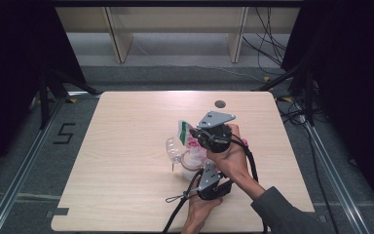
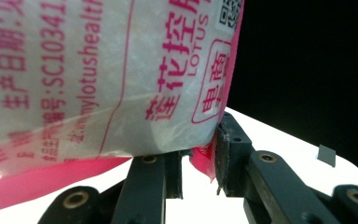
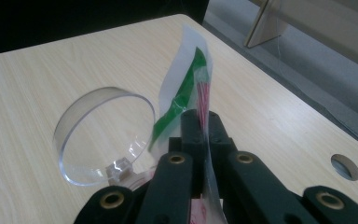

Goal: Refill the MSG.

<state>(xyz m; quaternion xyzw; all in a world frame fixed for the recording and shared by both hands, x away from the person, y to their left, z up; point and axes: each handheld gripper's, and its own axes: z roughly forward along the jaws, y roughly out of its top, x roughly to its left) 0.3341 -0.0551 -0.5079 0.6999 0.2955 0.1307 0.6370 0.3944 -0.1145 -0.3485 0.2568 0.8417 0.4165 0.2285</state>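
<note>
Holding the bag, your left gripper sits nearest to you at the bottom of the surface. Its jaws pinch the pink bottom corner of the white bag with pink writing. Just past it, your right gripper has its jaws squeezed tight on a thin clear strip of plastic with green and red print, which stands up between them. It may be the top edge of the same bag, but that is hard to tell. Beside it lies a clear round lid, resting tilted on the wood. Farther back, a small dark hole marks the surface.
</note>
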